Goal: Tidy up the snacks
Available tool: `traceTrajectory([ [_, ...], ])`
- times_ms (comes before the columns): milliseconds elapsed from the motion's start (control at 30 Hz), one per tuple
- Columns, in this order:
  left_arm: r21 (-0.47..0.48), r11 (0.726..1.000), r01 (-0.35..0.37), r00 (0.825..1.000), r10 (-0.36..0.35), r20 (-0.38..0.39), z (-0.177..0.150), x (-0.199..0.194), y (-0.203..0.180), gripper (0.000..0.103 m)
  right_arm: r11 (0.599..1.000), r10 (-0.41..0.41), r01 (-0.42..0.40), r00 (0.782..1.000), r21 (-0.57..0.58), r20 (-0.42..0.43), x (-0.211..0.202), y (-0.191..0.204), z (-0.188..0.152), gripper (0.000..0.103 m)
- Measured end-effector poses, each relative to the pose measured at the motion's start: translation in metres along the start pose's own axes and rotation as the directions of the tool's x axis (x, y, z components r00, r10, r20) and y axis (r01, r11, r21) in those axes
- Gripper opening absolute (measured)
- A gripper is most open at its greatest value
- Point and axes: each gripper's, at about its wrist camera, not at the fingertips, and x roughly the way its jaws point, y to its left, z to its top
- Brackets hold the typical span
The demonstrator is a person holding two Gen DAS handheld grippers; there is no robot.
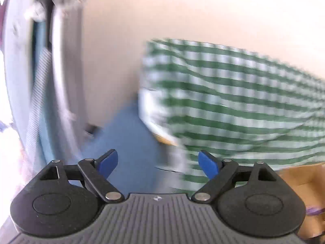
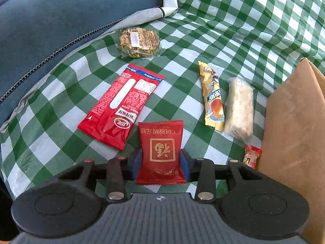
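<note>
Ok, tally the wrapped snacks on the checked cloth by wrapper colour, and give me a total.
Red: 3 — long red packet, square red pouch between the right gripper jaws, small red candy
Yellow: 1 — yellow stick pack
Clear: 2 — round grain cake, pale bar
Total: 6

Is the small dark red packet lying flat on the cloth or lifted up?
Cannot tell: the small dark red packet sits between the right tool's pads.

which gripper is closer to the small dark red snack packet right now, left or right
Right. The right gripper has the dark red packet between its blue pads, which press on its sides. The left gripper is open and empty, facing the checked cloth; its blurred view shows no packet.
</note>
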Motion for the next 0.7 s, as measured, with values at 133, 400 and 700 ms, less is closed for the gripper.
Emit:
traceTrajectory([
  [133, 0.069, 0.991, -0.114, 0.988, 0.12, -0.101, -0.013, 0.028, 0.041, 0.09, 1.0, 0.012, -0.012, 1.0, 0.012, 0.012, -0.003, -0.002, 0.002, 0.042],
  [400, 0.004, 0.984, -0.18, 0.984, 0.18, -0.007, -0.018, -0.049, 0.029, 0.092, 0.999, 0.017, -0.018, 1.0, 0.031, 0.019, -0.006, -0.004, 0.003, 0.043],
  [700, 0.073, 0.984, 0.162, 0.89, -0.114, -0.442, -0.094, 0.067, -0.115, 0.074, 0.996, -0.017, 0.018, 1.0, 0.084, -0.012, -0.002, -0.01, 0.002, 0.044],
])
